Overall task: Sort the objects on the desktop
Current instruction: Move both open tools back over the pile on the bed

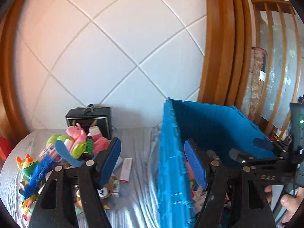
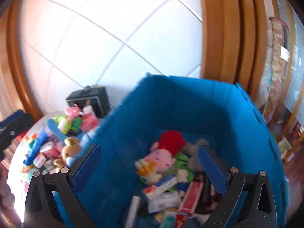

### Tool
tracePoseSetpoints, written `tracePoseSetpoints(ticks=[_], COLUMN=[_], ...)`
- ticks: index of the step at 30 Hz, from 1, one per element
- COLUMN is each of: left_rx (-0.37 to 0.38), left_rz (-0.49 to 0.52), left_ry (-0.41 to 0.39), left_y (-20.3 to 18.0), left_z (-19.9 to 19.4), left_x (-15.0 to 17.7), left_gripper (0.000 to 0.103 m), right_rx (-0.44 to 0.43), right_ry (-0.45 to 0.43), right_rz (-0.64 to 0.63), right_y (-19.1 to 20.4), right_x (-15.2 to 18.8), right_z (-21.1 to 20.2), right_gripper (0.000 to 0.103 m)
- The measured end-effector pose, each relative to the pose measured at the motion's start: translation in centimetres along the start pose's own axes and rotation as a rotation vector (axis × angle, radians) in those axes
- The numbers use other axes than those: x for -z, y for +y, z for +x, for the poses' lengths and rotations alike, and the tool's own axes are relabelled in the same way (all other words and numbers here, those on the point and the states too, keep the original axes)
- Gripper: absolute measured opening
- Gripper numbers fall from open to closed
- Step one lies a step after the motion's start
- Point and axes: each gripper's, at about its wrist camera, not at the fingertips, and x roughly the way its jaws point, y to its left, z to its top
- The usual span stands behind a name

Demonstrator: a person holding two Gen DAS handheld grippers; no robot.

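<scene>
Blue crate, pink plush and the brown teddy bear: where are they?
Blue crate (image 2: 171, 102): right wrist view, inner back wall.
Pink plush (image 2: 161, 158): right wrist view, its face, inside the crate.
Brown teddy bear (image 2: 71, 149): right wrist view, its head, on the table pile.

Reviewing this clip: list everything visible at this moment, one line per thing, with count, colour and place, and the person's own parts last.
crate: one, blue, on the table's right side, open top.
sorted items in crate: many, mixed; pink and red plush toy, green plush, small cartons.
unsorted pile: many, mixed; pink plush, green bottle, blue brush, bear toy, left of the crate.
pink carton: one, lying flat between pile and crate.
black box: one, against the wall behind the pile.
table: one, pale cloth cover.
wall: white tiles, wood frame at right.
left tongs: one, blue pads, open, empty.
right tongs: one, blue pads, open, empty, above the crate.
hand: one, lower right, behind the right tongs.
</scene>
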Motion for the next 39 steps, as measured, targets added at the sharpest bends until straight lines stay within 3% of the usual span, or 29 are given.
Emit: tracePoseSetpoints(ticks=[5, 11, 20, 28, 39], left_rx=[-0.179, -0.267, -0.392, -0.366, -0.323], left_rz=[-0.052, -0.162, -0.287, -0.344, -0.291], left_ry=[0.014, 0.105, 0.232, 0.386, 0.528], left_y=[7.7, 17.0, 27.3, 30.4, 30.6], left_z=[-0.5, -0.9, -1.8, 2.6, 11.7], left_x=[2.8, 6.8, 15.1, 21.8, 25.6], left_gripper=[0.069, 0.069, 0.069, 0.069, 0.066], right_rx=[-0.128, -0.292, -0.425, -0.388, -0.261], right_ry=[-0.098, -0.124, 0.03, 0.259, 0.479], right_rz=[-0.065, -0.133, -0.193, -0.173, -0.109], right_y=[6.9, 15.4, 24.5, 26.6, 24.3], right_x=[0.1, 1.1, 6.4, 14.1, 21.2], right_z=[-1.6, -0.7, 4.8, 12.8, 20.1], right_gripper=[0.103, 0.103, 0.103, 0.103, 0.103])
